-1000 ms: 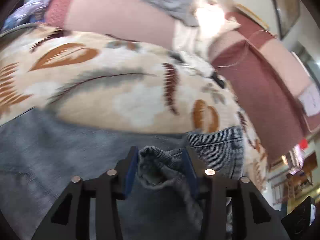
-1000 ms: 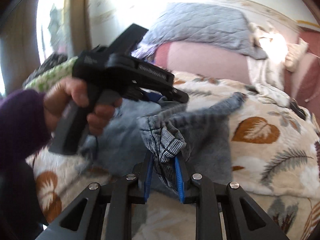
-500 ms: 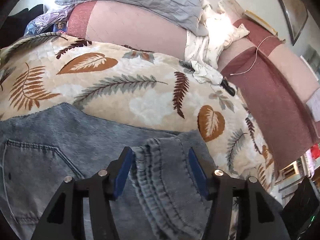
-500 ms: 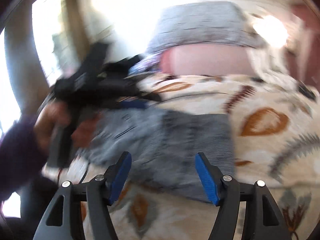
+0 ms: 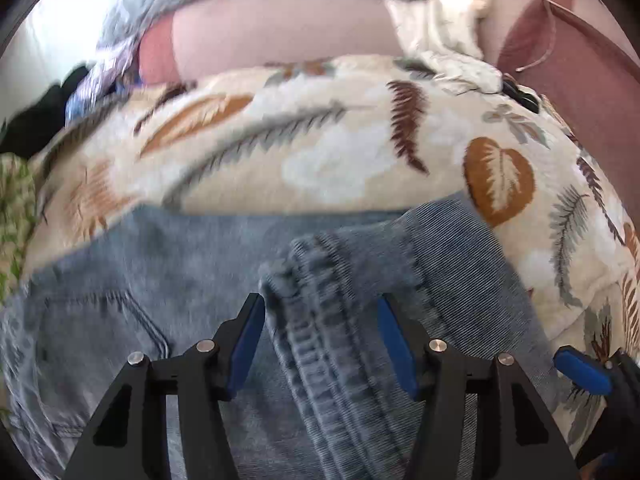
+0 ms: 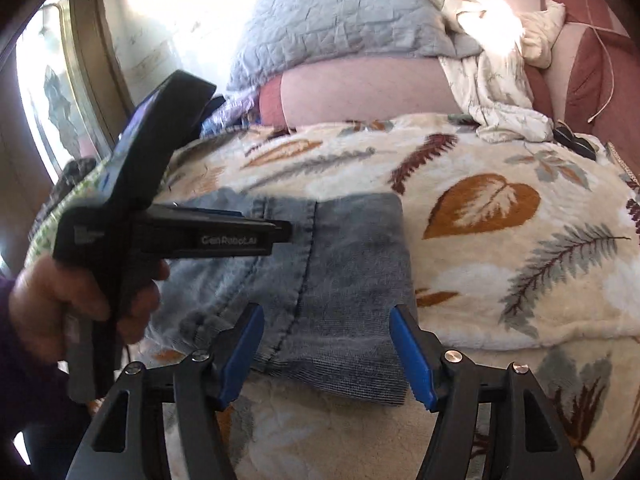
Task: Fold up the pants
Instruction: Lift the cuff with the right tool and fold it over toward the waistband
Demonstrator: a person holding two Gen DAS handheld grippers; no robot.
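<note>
Closest, the right gripper [image 6: 326,350] has just been opening; its blue pads stand spread, pinching nothing, over the near edge of the folded jeans [image 6: 340,264]. Left of it, the left gripper [image 5: 320,340] is spread astride a thick seam without pressing it. Beyond both tongs lie a leaf-print blanket [image 6: 500,216] and a grey quilt [image 6: 340,20].

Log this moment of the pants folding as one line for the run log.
step: fold laid | jeans: folded on leaf blanket | left gripper: open, straddling hem | right gripper: open, just released
</note>
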